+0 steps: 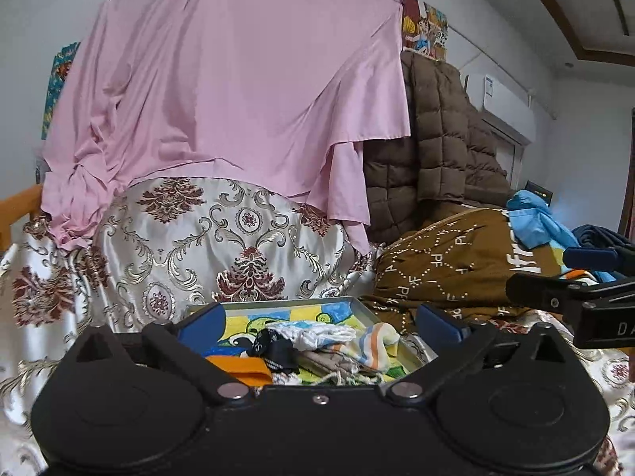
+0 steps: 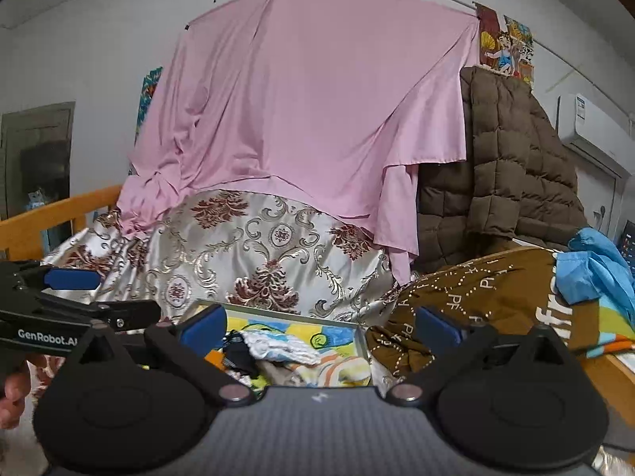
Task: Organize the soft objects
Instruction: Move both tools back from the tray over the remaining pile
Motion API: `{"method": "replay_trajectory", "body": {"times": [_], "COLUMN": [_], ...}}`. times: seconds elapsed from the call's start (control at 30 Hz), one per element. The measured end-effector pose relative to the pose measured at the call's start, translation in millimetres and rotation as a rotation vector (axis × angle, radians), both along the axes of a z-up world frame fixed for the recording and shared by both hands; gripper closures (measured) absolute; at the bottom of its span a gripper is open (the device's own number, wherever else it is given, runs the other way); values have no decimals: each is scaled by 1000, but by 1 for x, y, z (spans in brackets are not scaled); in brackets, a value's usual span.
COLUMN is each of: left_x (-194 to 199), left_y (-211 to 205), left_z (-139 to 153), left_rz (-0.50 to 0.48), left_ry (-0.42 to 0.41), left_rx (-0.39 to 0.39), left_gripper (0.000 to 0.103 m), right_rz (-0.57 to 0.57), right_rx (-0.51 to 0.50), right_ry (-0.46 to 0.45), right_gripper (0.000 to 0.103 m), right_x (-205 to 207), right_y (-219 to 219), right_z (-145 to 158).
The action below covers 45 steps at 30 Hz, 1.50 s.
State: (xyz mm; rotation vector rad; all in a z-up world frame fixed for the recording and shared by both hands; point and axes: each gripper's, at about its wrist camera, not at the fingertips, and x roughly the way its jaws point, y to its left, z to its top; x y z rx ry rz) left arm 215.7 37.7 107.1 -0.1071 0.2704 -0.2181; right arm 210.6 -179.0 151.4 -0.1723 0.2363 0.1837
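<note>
- Both sets of jaws stand spread wide with nothing between them: left gripper (image 1: 319, 323) first, then right gripper (image 2: 321, 327), each raised near the tray (image 1: 278, 302).
- Small soft items (image 1: 317, 347) lie heaped inside that tray.
- Judging by this, one placement looks finished; next comes choosing another loose cloth, perhaps the brown patterned fabric (image 1: 444, 265) right of the tray.

- Pink sheet (image 1: 222, 91), plain, draped high.
- Cream satin cloth (image 1: 222, 246) with maroon and gold damask flourishes.
- Brown quilted blanket (image 1: 444, 139), stitched in squares.
- Brown fabric (image 1: 444, 269) with white dotted diamonds and letters.
- Light blue cloth (image 2: 595, 273), plain.
- Grey tray (image 1: 278, 302) of yellow, blue, orange and white pieces.
- Blue gripper pads (image 2: 202, 327) on black arms.
</note>
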Motion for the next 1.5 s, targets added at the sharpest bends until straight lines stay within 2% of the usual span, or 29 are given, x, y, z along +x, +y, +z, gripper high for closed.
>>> {"method": "replay_trajectory", "body": {"times": [0.43, 0.7, 1.07, 1.27, 1.5], "left_x": [-80, -113, -133, -133, -127], "left_y": [7, 6, -3, -11, -19], "left_z": [-19, -47, -86, -106, -128], "left_rz": [7, -14, -87, -133, -165], "left_ry": [13, 70, 173, 229, 293], "left_rx": [12, 57, 143, 194, 261], "left_gripper": [1, 1, 1, 1, 1], "right_rz": [-34, -58, -97, -122, -103], "right_rx": [77, 97, 137, 145, 112], "right_ry": [11, 55, 212, 324, 407], "right_gripper": [0, 0, 0, 0, 0], "right_x": [-78, -118, -157, -159, -153], "right_y": [-11, -18, -31, -38, -36], "right_z": [-18, -45, -104, -134, -156]}}
